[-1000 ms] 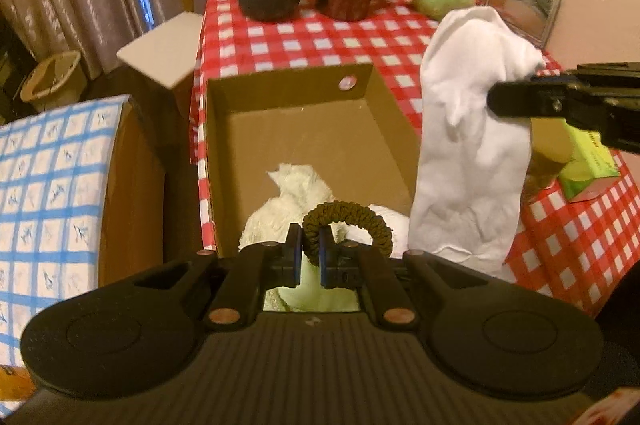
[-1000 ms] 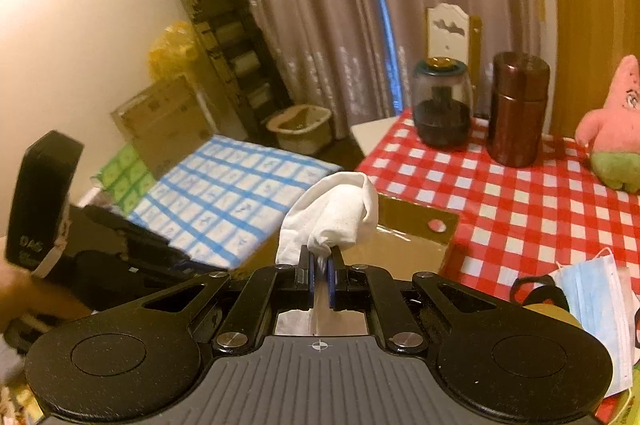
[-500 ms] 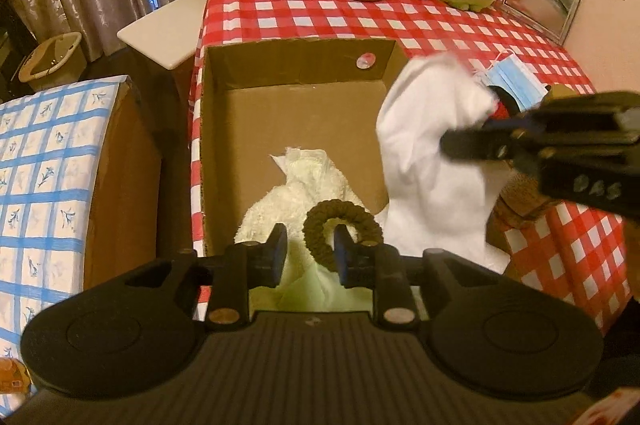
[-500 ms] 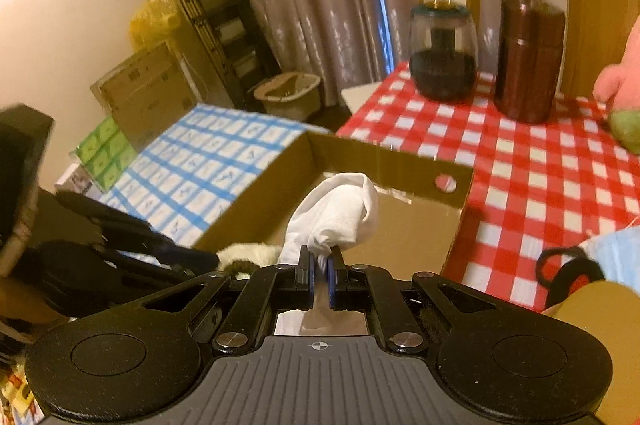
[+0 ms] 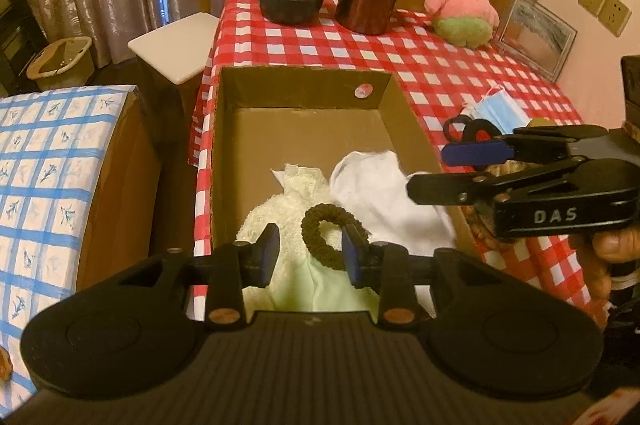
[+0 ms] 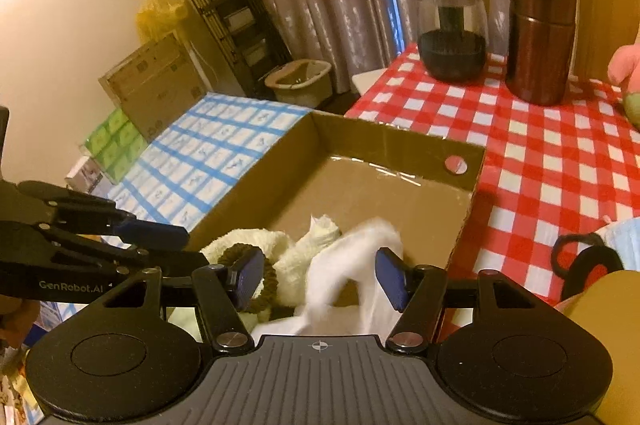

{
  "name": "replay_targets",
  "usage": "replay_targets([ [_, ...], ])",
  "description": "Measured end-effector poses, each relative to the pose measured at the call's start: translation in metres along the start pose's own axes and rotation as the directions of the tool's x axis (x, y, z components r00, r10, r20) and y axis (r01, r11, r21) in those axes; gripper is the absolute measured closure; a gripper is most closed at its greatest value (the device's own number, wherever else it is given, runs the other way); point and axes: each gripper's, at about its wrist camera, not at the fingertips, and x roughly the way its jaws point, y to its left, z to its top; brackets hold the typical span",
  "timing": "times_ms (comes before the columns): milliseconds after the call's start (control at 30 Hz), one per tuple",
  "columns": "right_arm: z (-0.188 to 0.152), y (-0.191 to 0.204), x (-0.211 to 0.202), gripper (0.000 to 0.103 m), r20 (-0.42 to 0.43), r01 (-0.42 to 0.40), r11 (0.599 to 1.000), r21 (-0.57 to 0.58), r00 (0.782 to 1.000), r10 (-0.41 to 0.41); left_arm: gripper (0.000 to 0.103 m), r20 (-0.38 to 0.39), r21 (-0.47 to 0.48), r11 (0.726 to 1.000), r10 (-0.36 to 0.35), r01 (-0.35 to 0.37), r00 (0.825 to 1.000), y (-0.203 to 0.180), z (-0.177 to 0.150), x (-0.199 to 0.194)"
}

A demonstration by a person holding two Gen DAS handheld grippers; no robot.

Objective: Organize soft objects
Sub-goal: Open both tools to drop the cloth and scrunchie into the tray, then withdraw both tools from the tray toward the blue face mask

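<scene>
Now both opening grippers, left gripper (image 5: 309,252) and right gripper (image 6: 320,275), should clear scrunchie (image 5: 327,236) and white cloth (image 5: 374,193) inside the box (image 5: 304,85) at twelve o'clock.

In the right wrist view the white sock (image 6: 352,265) is smeared by motion blur, its lower end hidden behind the gripper body. The pink plush (image 6: 626,73) at three o'clock is cut by the edge. The framed picture (image 5: 536,33) shows too little detail to read.
</scene>
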Motion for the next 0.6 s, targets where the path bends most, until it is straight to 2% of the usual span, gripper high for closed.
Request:
replay_targets([
  [333, -0.007, 0.015, -0.066, 0.041, 0.085, 0.028, 0.998, -0.064, 0.996, -0.023, 0.072, 0.071, -0.034, 0.999, 0.019, -0.016, 0.997, -0.026, -0.011, -0.037],
  [467, -0.019, 0.017, -0.107, 0.041, 0.156, 0.069, 0.996, -0.056, 0.986, -0.059, 0.068, 0.12, -0.054, 0.998, 0.024, -0.018, 0.992, -0.043, -0.017, -0.056],
  [600, -0.037, 0.013, -0.154, 0.041, 0.227, 0.106, 0.994, 0.006, 0.968, -0.105, 0.06, 0.159, -0.06, 0.998, 0.035, -0.025, 0.987, -0.068, -0.026, -0.075],
])
